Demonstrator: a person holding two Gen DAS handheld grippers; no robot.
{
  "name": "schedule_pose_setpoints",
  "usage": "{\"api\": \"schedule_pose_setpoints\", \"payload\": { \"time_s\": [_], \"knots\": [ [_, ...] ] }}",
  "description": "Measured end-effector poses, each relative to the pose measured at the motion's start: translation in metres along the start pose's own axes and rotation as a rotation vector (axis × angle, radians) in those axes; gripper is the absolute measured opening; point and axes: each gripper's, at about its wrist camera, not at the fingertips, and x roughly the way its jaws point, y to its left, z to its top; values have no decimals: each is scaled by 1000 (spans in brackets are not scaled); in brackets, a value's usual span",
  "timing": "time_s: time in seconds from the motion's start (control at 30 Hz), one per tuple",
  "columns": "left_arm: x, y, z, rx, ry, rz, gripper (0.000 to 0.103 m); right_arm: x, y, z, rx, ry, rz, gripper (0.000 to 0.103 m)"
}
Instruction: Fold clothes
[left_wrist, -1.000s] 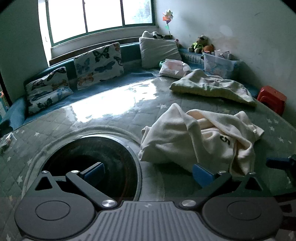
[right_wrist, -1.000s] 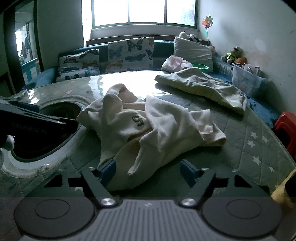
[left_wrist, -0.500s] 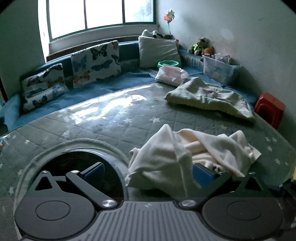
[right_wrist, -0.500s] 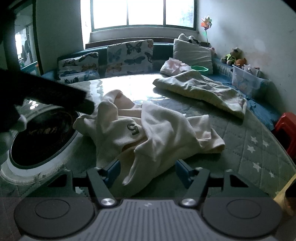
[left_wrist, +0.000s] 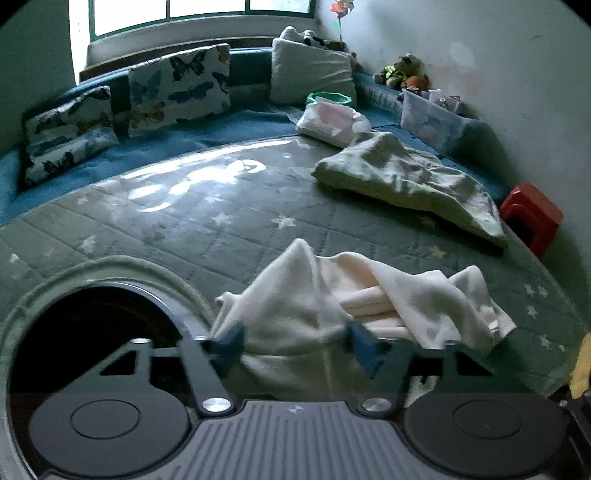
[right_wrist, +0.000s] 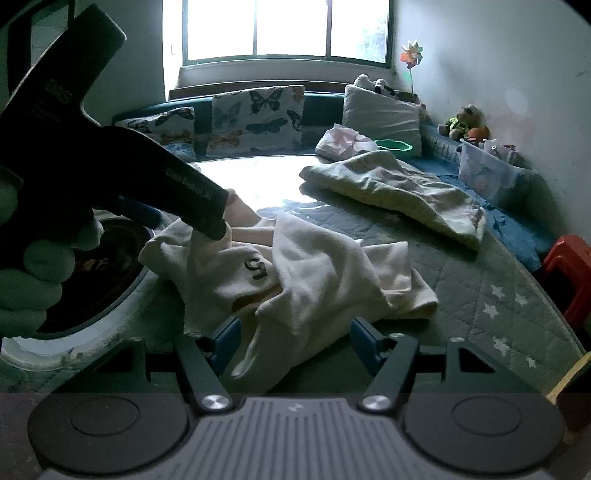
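Quilted green star-patterned bed cover (left_wrist: 236, 221) carries a crumpled cream fleece garment (right_wrist: 314, 273). Left gripper (left_wrist: 295, 341) is closing, a raised fold between its jaws; right gripper (right_wrist: 295, 338) gapes, straddling the garment's near edge without pinching.

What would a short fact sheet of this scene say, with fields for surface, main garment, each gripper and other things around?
surface: green quilted star-print mat
main garment: cream top, crumpled, number 5 showing
left gripper: jaws closing, a fold of the top between them
right gripper: open, the top's near edge between its fingers
other cloth: pale blanket farther back
background: butterfly cushions, red stool
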Motion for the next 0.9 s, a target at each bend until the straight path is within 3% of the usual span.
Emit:
{"api": "schedule_pose_setpoints", "payload": {
  "time_s": [0.1, 0.2, 0.73, 0.9],
  "knots": [
    [-1, 3, -2, -1, 4, -32, 17, -1, -2, 0, 4, -1, -5, 66],
    [-7, 8, -6, 0, -12, -28, 10, -2, -2, 0, 7, -3, -6, 66],
    [-45, 48, -35, 6, -51, -13, 7, 17, 3, 19, 0, -20, -13, 53],
    [-49, 49, -34, 30, -67, -25, 12, 34, -2, 15, -6, 19, -6, 31]
  ]
}}
